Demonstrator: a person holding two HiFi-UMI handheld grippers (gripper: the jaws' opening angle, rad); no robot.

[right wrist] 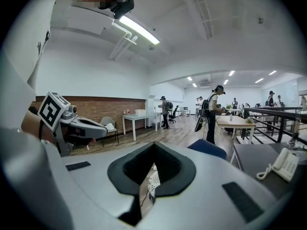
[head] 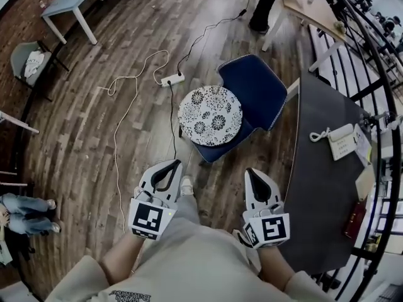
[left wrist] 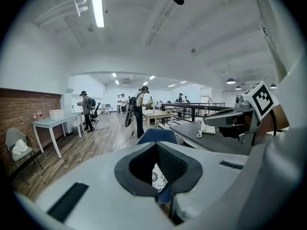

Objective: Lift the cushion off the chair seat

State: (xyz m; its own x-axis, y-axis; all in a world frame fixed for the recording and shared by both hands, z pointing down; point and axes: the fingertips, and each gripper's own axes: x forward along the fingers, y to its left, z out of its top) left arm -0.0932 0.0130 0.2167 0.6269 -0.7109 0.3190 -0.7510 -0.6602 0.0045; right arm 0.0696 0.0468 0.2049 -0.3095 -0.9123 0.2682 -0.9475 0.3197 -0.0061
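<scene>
Both tongs are held low before the person's body. The left gripper and the right gripper each have their jaws pressed together, with nothing between them. Ahead of them and well apart, the round flower-patterned cushion lies on the seat of the blue chair. A dark desk with a telephone stands at the right.

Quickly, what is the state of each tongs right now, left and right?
Left tongs: closed, holding nothing.
Right tongs: closed, holding nothing.
</scene>
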